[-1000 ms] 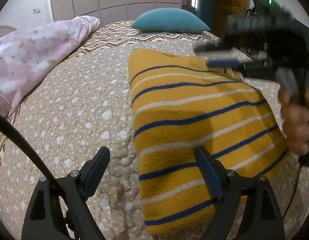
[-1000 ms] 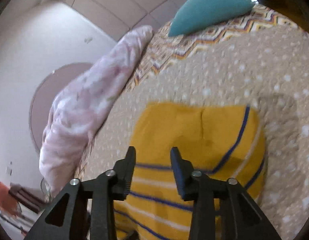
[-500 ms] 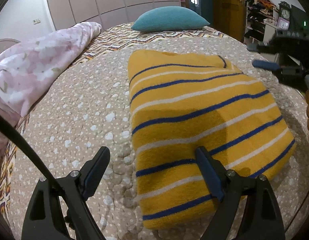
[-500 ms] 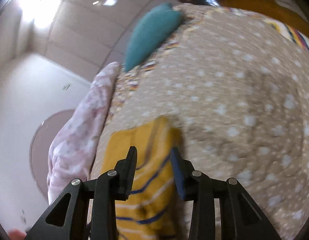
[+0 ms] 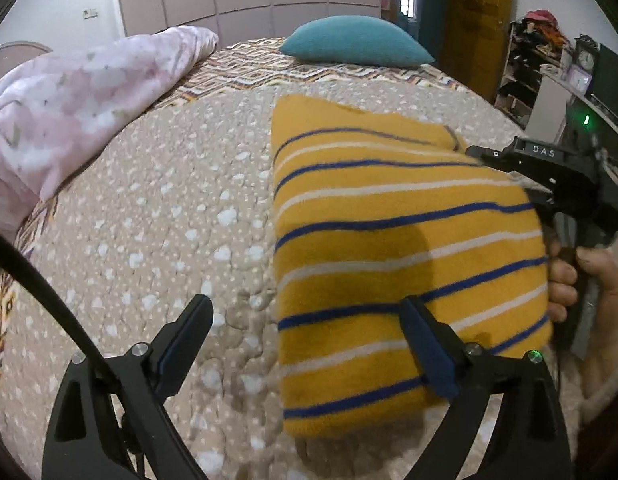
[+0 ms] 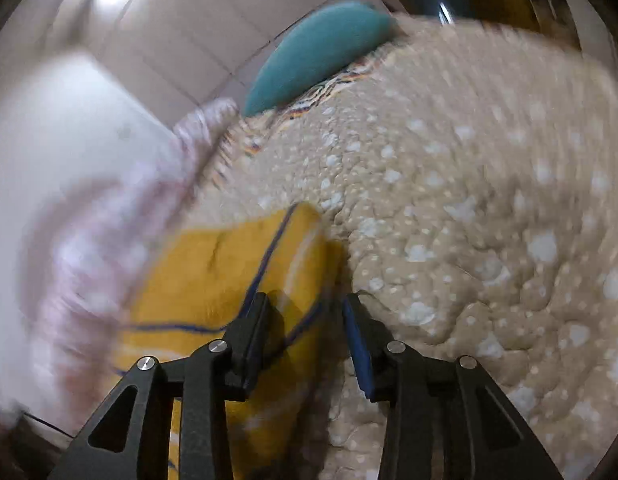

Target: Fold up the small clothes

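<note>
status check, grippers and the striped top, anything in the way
Left gripper open, empty, over near edge of yellow striped top. Right gripper open at its right edge. Top folded flat on beige quilt. Nothing blocking.

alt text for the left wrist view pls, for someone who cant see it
A folded yellow sweater with blue and white stripes lies on a beige speckled quilt, with the open left claw low in front straddling its near left edge. The right claw is at its right edge; a teal pillow sits behind.
</note>
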A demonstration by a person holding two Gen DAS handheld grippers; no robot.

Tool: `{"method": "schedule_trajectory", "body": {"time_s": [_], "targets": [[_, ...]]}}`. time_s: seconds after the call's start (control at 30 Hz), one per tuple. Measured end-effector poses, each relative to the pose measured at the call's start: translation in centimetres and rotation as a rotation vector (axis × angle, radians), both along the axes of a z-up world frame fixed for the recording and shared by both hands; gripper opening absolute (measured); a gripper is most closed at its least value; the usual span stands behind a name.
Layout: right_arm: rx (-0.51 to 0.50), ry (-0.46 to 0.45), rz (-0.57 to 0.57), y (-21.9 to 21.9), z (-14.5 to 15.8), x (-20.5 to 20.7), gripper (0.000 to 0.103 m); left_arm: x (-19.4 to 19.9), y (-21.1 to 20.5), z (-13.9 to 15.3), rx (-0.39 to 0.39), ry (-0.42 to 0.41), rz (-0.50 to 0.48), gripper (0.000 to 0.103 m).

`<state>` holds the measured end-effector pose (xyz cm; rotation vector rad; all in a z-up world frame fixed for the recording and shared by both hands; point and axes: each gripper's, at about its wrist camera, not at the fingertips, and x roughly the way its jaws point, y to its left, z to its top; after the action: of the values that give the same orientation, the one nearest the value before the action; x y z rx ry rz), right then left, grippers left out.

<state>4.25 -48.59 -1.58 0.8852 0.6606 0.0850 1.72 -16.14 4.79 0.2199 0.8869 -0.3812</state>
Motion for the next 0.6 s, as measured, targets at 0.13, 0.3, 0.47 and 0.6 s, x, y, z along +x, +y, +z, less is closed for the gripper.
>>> {"method": "schedule_trajectory", "body": {"time_s": [0.13,0.3,0.47,0.6], "targets": [[0.077,-0.045,0.033,-0.3,-0.3,0.2,0.043,0.1,-1.3,3.1,0.037,-0.132,-0.005,0.093],[0.053,-0.066,0.089,0.7,0.5,0.2,0.054,5.6,-4.0,4.3,0.039,-0.131,0.023,0.093],[0.090,-0.086,0.090,0.3,0.0,0.7,0.055,12.5,-6.2,-0.2,0.186,-0.028,0.067,0.094],[0.087,-0.102,0.052,-0.4,0.4,0.0,0.055,12.0,-6.1,1.3,0.106,0.013,0.088,0.077]]}}
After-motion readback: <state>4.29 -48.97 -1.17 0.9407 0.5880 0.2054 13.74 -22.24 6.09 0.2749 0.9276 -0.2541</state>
